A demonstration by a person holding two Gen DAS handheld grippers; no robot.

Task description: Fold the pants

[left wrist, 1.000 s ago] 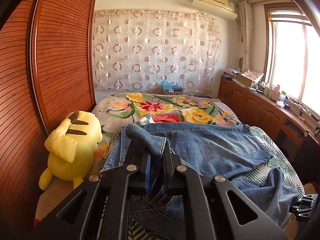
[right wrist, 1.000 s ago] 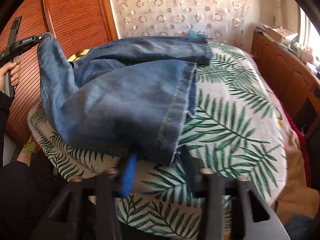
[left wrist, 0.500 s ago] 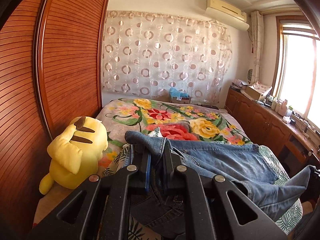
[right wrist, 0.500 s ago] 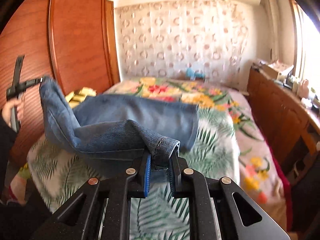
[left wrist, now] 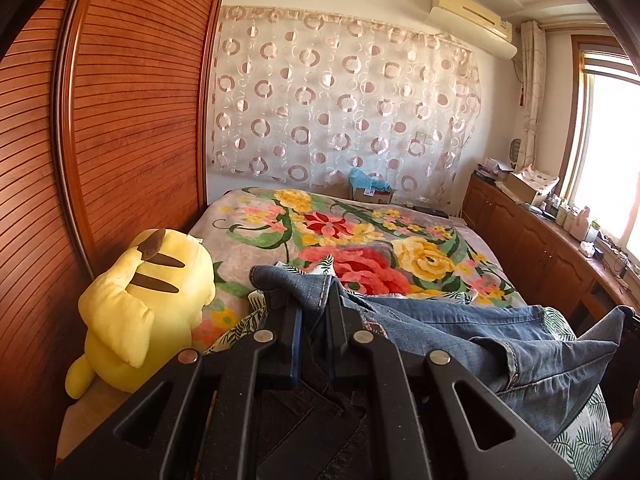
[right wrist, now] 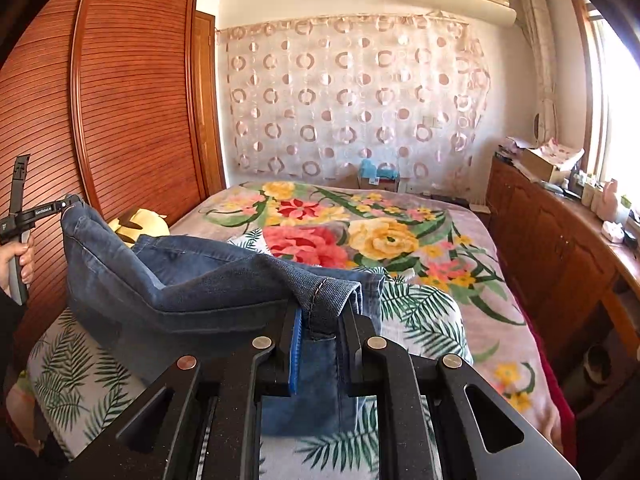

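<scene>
Blue denim pants (right wrist: 192, 280) hang stretched between my two grippers above the bed. My right gripper (right wrist: 320, 320) is shut on a hemmed edge of the pants, which folds over its fingertips. In the right wrist view the left gripper (right wrist: 66, 204) pinches the other end at the far left, with a hand (right wrist: 20, 256) on its handle. My left gripper (left wrist: 312, 304) is shut on a bunched edge of the pants (left wrist: 480, 328), whose far end rises at the right rim of that view.
A yellow plush toy (left wrist: 148, 304) lies at the bed's left side against the slatted wooden wardrobe (left wrist: 132, 128). A floral blanket (right wrist: 360, 232) covers the far bed, a leaf-print sheet (right wrist: 80, 376) the near part. Wooden cabinets (right wrist: 560, 256) line the right wall.
The right gripper closed on the pants' hem and lifted it off the bed. Both grippers have since carried the pants toward the far end of the bed, the cloth now hanging between them.
</scene>
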